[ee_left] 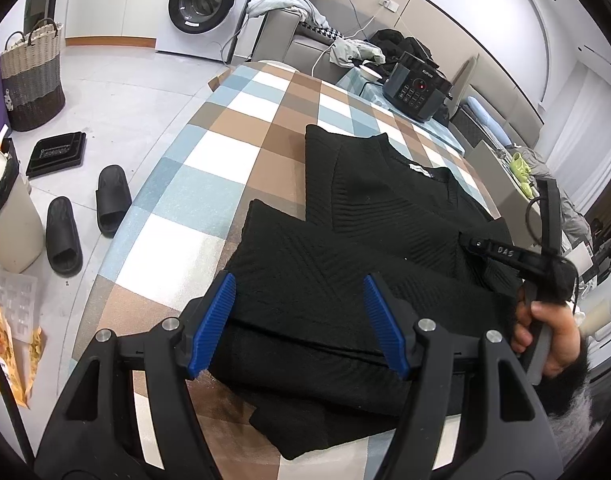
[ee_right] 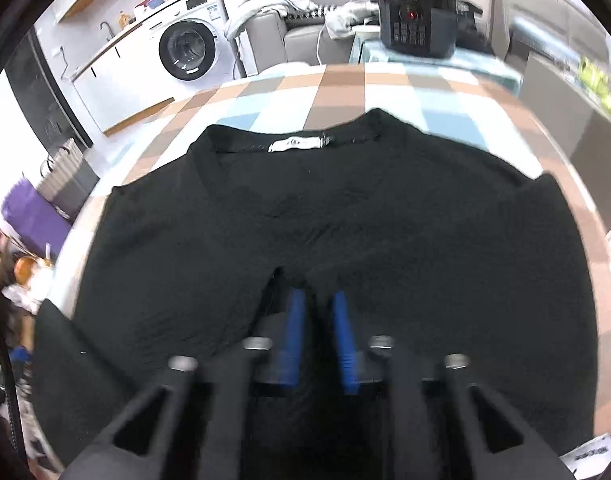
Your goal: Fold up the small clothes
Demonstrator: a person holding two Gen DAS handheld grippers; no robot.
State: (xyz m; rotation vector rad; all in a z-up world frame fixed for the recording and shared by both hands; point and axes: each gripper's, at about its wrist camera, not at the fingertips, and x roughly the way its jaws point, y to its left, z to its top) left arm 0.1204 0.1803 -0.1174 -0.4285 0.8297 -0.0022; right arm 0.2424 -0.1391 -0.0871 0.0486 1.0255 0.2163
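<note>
- Nearest the left wrist lens: left gripper (ee_left: 299, 322) spread wide, blue pads (ee_left: 213, 320) hovering over or resting on the folded lower part of the black sweater (ee_left: 369, 216); contact hard to confirm.
- Nearest the right wrist lens: right gripper (ee_right: 317, 334) nearly pressed together, blue pads (ee_right: 291, 336) close on a raised pinch of the black sweater (ee_right: 305, 216); fingertips buried in dark folds, whole view smeared by motion blur.
- Just beyond, in the left view: right gripper (ee_left: 501, 254) seen from the side at the sweater's right edge, held by the right hand (ee_left: 545, 336); jaws hidden from this angle.
- Spread over the checked tablecloth (ee_left: 241, 128): sweater with a sleeve or side flap folded across its front, white neck label (ee_right: 295, 143) at the far collar; near hem cut off behind the gripper bodies.
- Past the collar: black pressure cooker (ee_left: 419, 88), blurred in the right view.
- On the floor to the left: black slippers (ee_left: 85, 216), striped woven basket (ee_left: 31, 76).
- Farthest back: washing machine (ee_left: 205, 4), grey sofa (ee_left: 297, 36) piled with clothes.
</note>
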